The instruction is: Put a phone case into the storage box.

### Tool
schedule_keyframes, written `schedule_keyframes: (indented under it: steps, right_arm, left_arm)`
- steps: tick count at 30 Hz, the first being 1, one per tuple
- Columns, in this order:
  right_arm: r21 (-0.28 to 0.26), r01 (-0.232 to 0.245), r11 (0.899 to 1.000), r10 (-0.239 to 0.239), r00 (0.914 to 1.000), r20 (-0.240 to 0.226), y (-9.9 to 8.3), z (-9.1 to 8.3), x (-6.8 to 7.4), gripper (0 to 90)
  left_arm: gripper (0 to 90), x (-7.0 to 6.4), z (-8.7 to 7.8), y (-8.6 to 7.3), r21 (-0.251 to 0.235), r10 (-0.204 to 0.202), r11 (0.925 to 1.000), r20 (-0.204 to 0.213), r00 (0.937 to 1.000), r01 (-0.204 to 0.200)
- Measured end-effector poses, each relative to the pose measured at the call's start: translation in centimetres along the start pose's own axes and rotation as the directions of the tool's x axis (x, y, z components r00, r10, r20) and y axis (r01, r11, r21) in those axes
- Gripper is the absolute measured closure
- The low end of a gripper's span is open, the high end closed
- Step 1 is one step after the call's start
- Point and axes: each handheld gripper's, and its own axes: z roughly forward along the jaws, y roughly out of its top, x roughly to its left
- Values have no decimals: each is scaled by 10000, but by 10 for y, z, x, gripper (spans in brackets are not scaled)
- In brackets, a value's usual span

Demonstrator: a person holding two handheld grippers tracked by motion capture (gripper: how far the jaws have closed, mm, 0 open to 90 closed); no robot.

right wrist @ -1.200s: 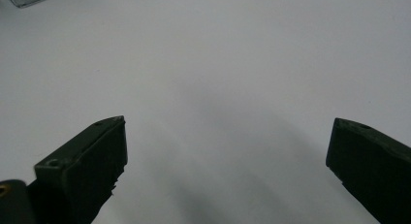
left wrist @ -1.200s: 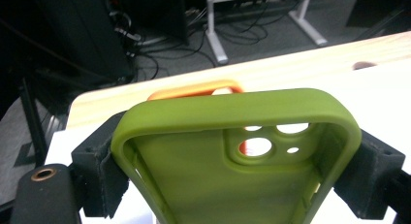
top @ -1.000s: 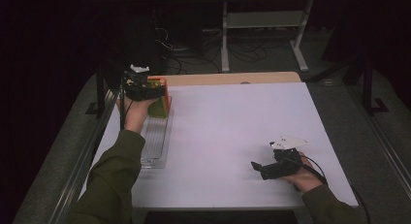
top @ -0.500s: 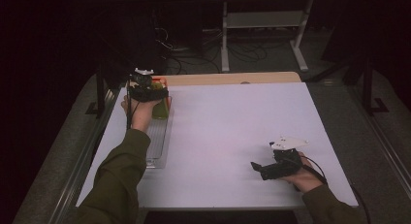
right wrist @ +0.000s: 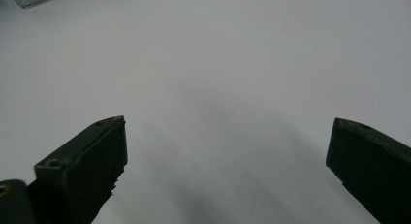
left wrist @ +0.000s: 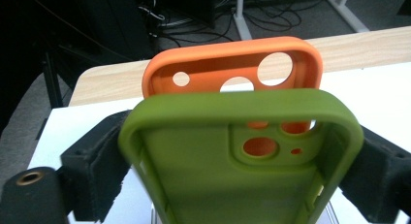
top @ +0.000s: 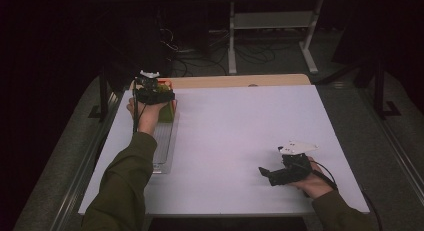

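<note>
Two forearms in olive sleeves come onto the white desk point(top: 240, 141), and the clear rack point(top: 162, 146) lying along the desk's left side serves as landmark. The left arm stretches forward beside the rack, its hand point(top: 147, 113) raised over the rack's far end and carrying the left gripper point(top: 155, 93). The right hand point(top: 312, 183) rests low on the desk, well apart to the right of the rack, with the right gripper point(top: 265, 172) pointing back toward it. In the left gripper view the jaws press on both long edges of a green phone case point(left wrist: 237, 156), open side toward the camera, with round camera cutouts in its back. Just behind it stands an orange phone case point(left wrist: 232, 64), upright, at the rack's far end; whether the two touch cannot be told. The green case's lower end is cut off by the frame. In the right gripper view the jaws stand spread wide over bare desk, a corner of the rack beyond them.
</note>
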Motion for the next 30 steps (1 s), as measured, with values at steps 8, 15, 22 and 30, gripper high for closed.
schedule_keyframes:
  steps: [8, 15, 22, 30]
  right_arm:
    - [0, 24, 10000, -24, 10000, -2, 0, 0, 0, 8]
    - [10, -5, 10000, 5, 10000, -8, 0, 0, 0, 8]
    - [-13, -5, 10000, 5, 10000, 0, 0, 0, 0, 9]
    - [-30, -20, 10000, 20, 10000, -8, 1, 0, 0, 8]
  left_arm:
    - [26, 2, 0, 0, -102, -112, 9999, 191, 9998, 114]
    - [5, 3, 0, 1, -268, -228, 9994, 411, 9989, 239]
    - [0, 4, -5, 1, -261, 4, 9997, 835, 9965, 18]
    - [0, 6, -21, 0, -68, 693, 9976, 1872, 9799, -692]
